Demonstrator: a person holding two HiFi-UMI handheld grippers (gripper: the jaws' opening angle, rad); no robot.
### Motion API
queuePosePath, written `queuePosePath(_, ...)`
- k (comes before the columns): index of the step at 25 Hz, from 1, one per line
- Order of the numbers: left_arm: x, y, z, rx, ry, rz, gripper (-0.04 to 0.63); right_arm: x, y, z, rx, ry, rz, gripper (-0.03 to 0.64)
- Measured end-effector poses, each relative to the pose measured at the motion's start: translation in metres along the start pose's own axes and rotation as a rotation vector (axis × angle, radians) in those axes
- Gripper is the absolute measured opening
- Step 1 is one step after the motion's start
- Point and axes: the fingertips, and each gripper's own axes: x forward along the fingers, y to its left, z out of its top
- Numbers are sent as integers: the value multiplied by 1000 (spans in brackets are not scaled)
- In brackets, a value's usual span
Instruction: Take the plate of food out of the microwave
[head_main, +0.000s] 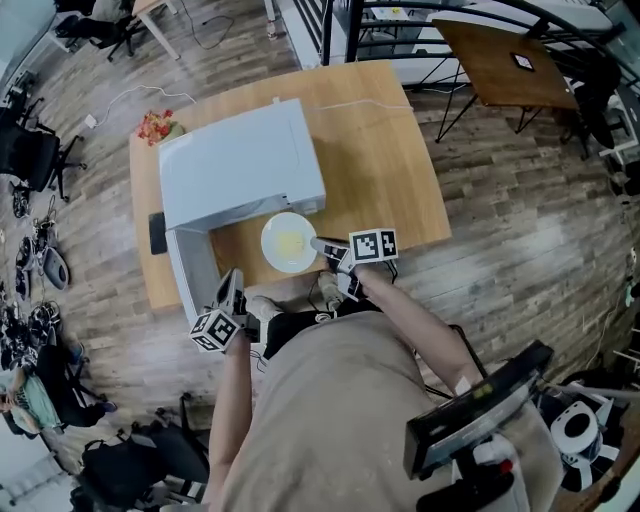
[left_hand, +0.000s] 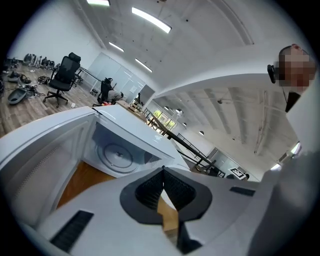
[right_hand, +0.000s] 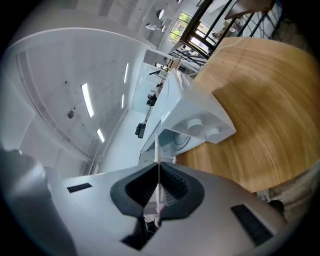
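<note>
The white microwave (head_main: 240, 165) stands on the wooden table (head_main: 390, 160) with its door (head_main: 190, 270) swung open toward me. A white plate (head_main: 288, 242) of pale yellow food is outside the cavity, just in front of it, over the table's near part. My right gripper (head_main: 325, 246) is shut on the plate's right rim. In the right gripper view the plate (right_hand: 157, 150) shows edge-on as a thin white line between the pads of the right gripper (right_hand: 158, 172). My left gripper (head_main: 231, 288) hangs by the open door, shut and empty. The left gripper (left_hand: 163, 172) faces the empty turntable (left_hand: 117, 155).
A small bunch of red and orange flowers (head_main: 155, 127) lies at the table's far left corner. A dark wooden table (head_main: 505, 60) stands behind on the right. Office chairs and bags (head_main: 30, 150) crowd the floor at left. The person's legs are against the table's front edge.
</note>
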Motion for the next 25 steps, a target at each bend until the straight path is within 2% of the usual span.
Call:
queuePosePath(9,-1,14,-17,0,56,56,5,59,-69,-31,89,87,-51,17)
queuePosePath(18,7,26,-26,18,101,108,5,99,-146,-50,144,140,-182,17)
queuePosePath(25,6,32,-25,12,99,131,5,116,-163,-55,194,145,-159,17)
